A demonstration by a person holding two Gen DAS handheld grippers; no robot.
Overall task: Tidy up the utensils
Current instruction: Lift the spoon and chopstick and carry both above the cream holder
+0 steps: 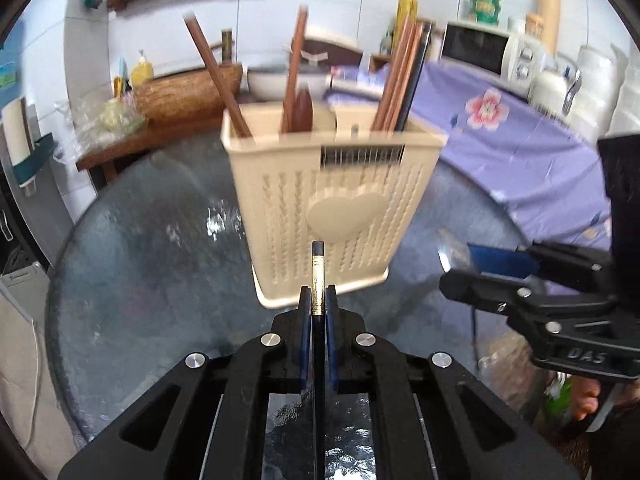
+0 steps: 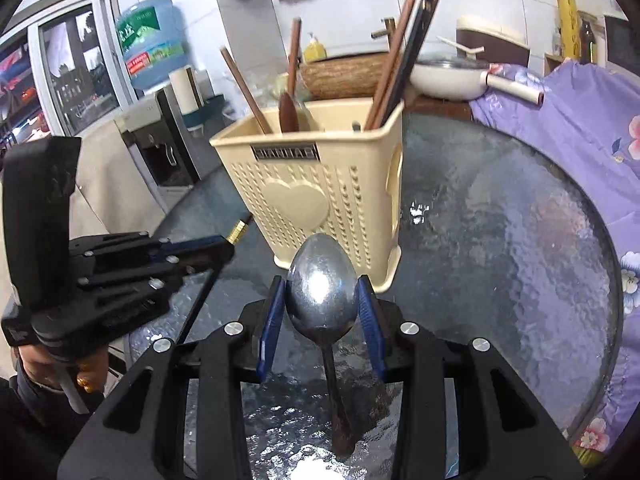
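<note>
The left gripper [image 1: 319, 300] is clamped tight, tilted downward. The right gripper [image 2: 322, 300] angles down too, jaws partly apart, gripping.

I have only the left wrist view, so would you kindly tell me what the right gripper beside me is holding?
Observer: The right gripper is shut on a shiny metal spoon, with the spoon's bowl between the blue pads.
Operator: Thank you. Which way does its handle run?
Observer: It runs back toward the camera, under the gripper. The bowl points at the cream perforated plastic utensil basket.
Operator: In my view the chopstick overlaps that basket. Are they touching?
Observer: No. The left gripper holds the dark, gold-banded chopstick with its tip clearly apart from the basket, off to the left.
</note>
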